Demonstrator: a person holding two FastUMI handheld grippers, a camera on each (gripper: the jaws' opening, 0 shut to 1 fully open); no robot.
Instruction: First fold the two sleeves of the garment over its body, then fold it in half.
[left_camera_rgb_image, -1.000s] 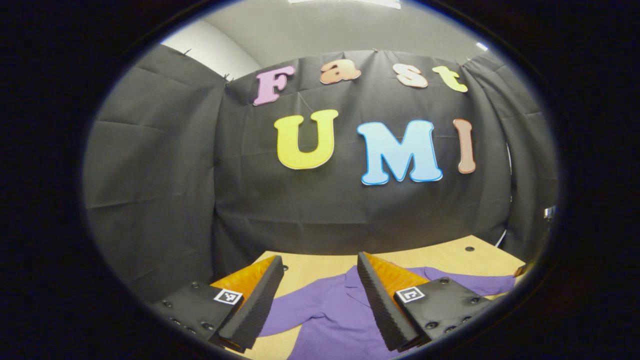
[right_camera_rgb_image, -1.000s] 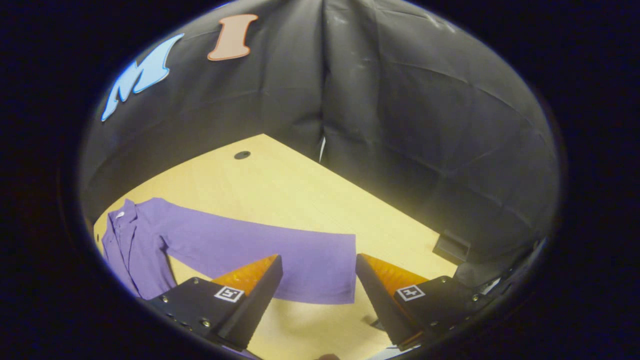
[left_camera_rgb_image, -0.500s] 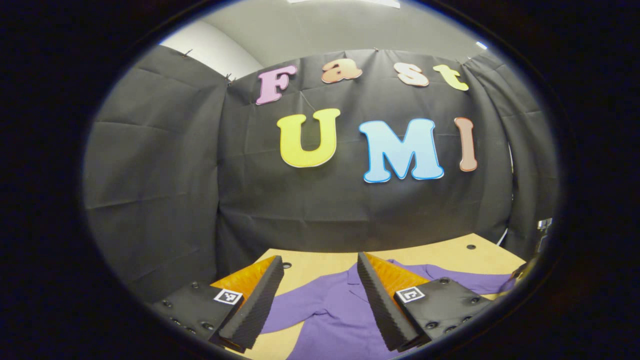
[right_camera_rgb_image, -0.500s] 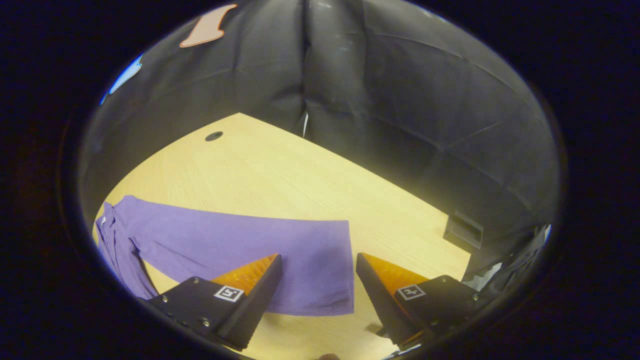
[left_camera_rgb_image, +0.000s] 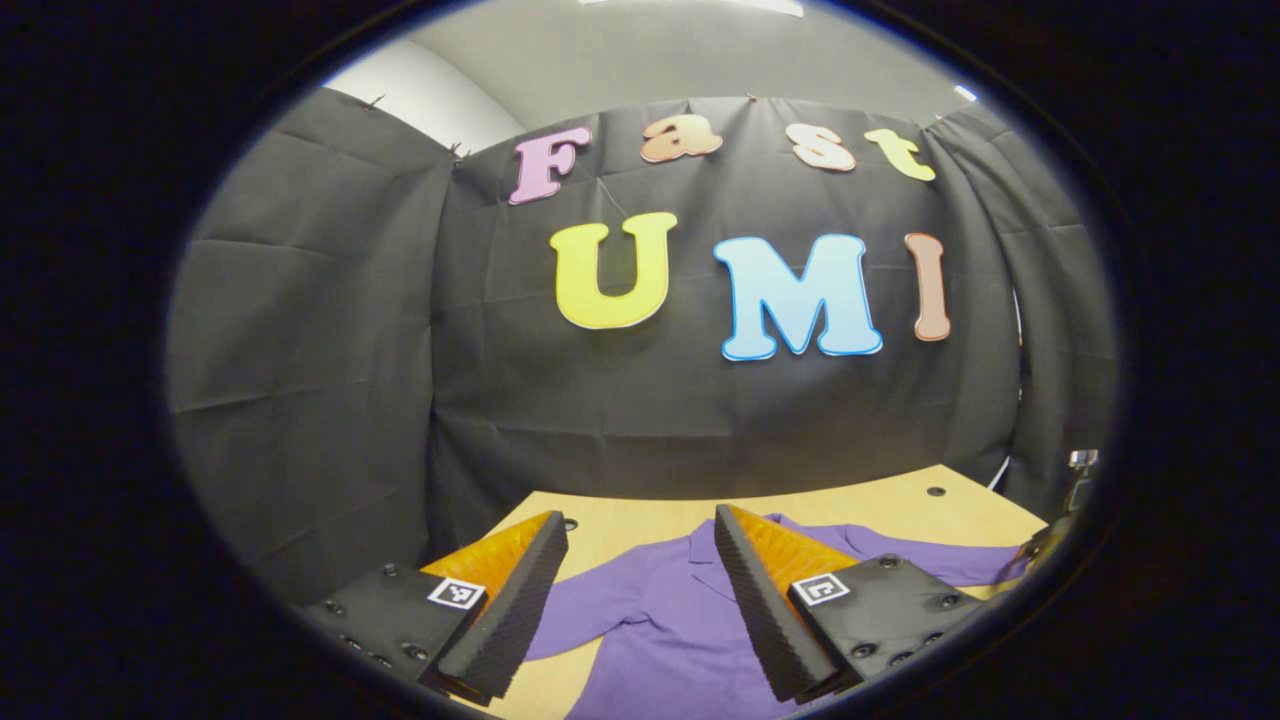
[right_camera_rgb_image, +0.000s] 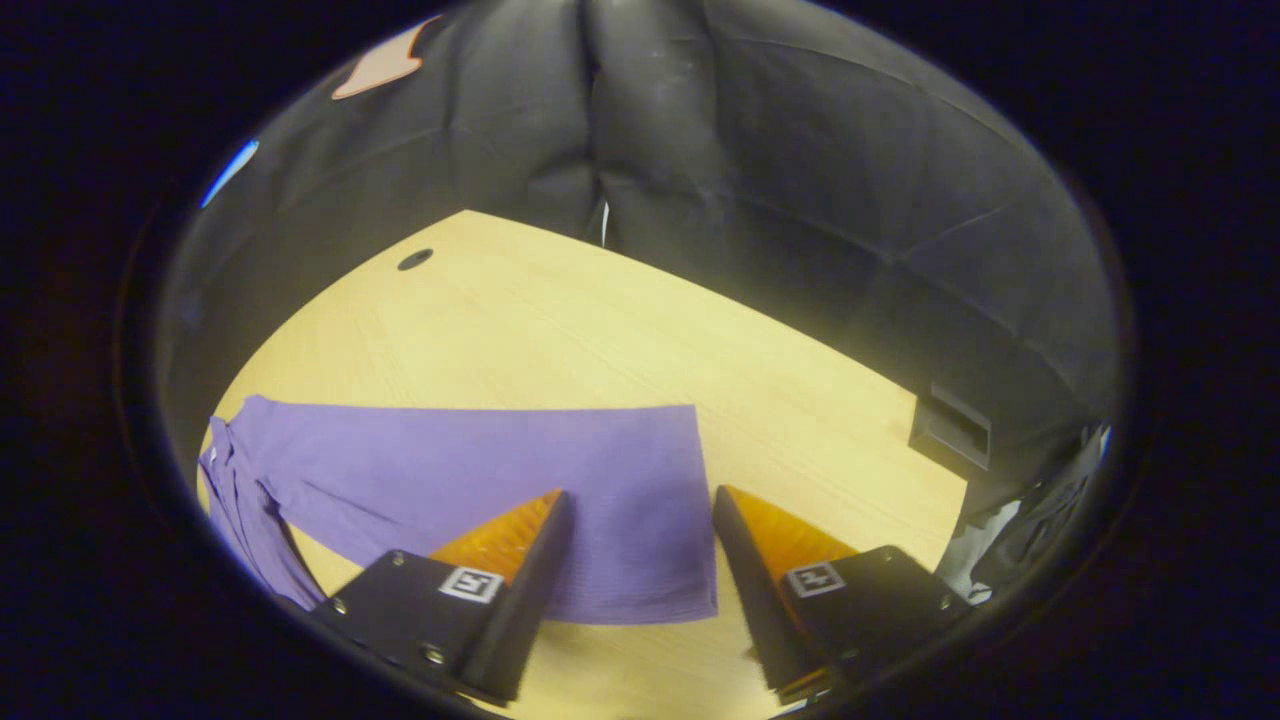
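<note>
My right gripper (right_camera_rgb_image: 640, 570) hangs over the cuff end of the long purple knit sleeve (right_camera_rgb_image: 480, 480), fingers spread wide with the cuff's square edge between them, nothing pinched yet. The sleeve lies flat and stretched straight out across the pale wooden table (right_camera_rgb_image: 620, 330), away from the purple collared garment (left_camera_rgb_image: 660, 620), whose body lies spread on the same table. My left gripper (left_camera_rgb_image: 635, 600) is also spread open, hovering above the collar and chest, gripping nothing. So I judge this as the very first step: neither sleeve is folded over yet. Next I need to drop the right gripper onto that cuff, close on the fabric near its end, then lift and carry it across over the body. The risk, I reckon, is catching only the top layer.
</note>
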